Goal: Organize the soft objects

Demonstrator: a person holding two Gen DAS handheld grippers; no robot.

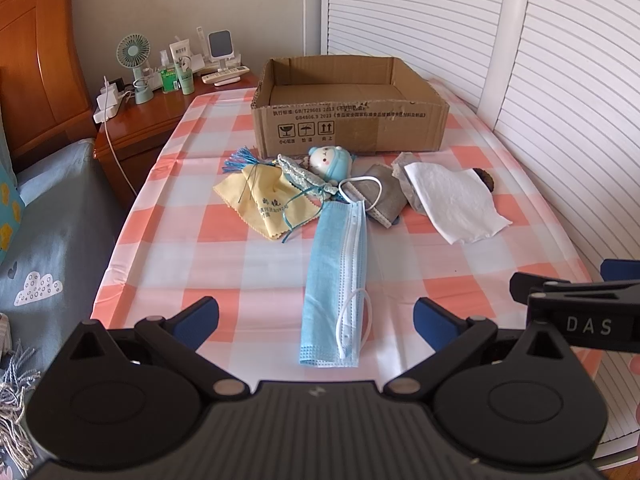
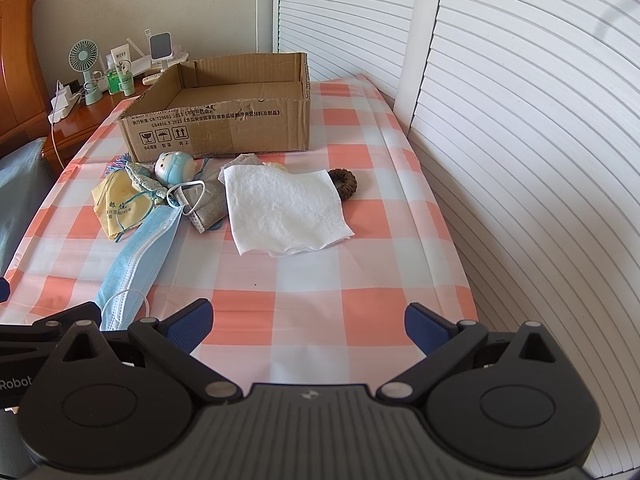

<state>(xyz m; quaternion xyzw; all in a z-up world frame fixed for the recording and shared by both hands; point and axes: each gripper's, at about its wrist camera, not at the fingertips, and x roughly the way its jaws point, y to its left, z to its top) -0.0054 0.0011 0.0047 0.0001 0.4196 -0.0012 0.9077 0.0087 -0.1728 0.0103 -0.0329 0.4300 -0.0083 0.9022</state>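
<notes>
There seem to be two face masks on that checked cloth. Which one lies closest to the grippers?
The light blue pleated surgical mask. It stretches lengthwise toward the left gripper, its white ear loop nearest. The grey mask lies farther back, near the cardboard box.

White tissue (image 2: 282,212) lies before the cardboard box (image 2: 224,124).
</notes>
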